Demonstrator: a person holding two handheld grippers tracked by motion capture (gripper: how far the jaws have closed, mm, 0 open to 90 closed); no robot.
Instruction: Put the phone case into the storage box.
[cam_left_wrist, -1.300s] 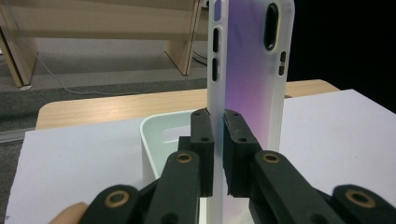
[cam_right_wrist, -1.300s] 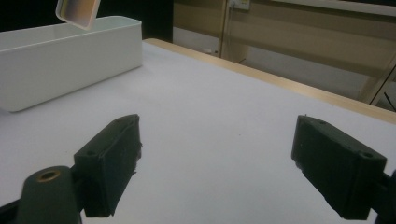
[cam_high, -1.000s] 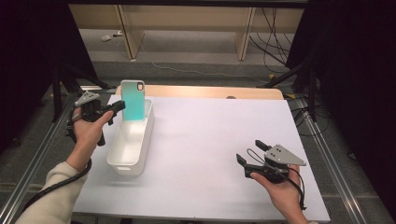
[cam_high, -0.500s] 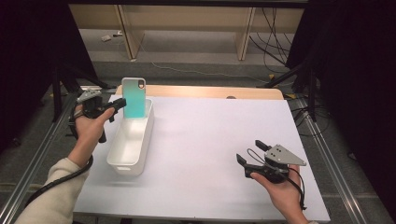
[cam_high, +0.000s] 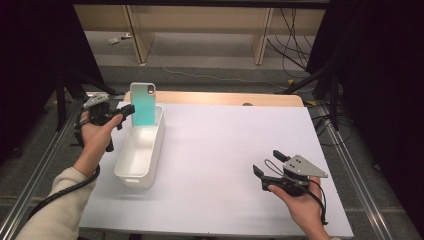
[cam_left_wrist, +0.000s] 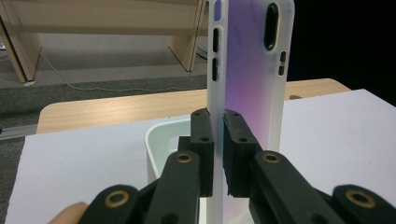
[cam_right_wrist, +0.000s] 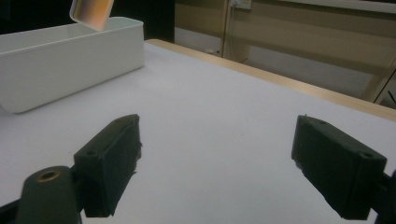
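Phone case (cam_high: 144, 104) upright over white bin (cam_high: 131, 170)

The high view looks down on the whole table (cam_high: 225, 150) from above. The left gripper view sits very close behind the phone case (cam_left_wrist: 250, 93). The right gripper view looks low across the table toward the white bin (cam_right_wrist: 60, 60), which all three views share.

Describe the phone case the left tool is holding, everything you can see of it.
The case is a slim, rounded-corner shell with a milky, see-through rim, likely soft plastic. Its flat face looks teal in the high view and purple in the left gripper view. It has an oval camera cutout near the top and small slots along its side. It stands upright, camera end up, over the far end of the white bin. The left tool is shut on its lower part, one pad on each face. Whether its bottom touches the bin is hidden.
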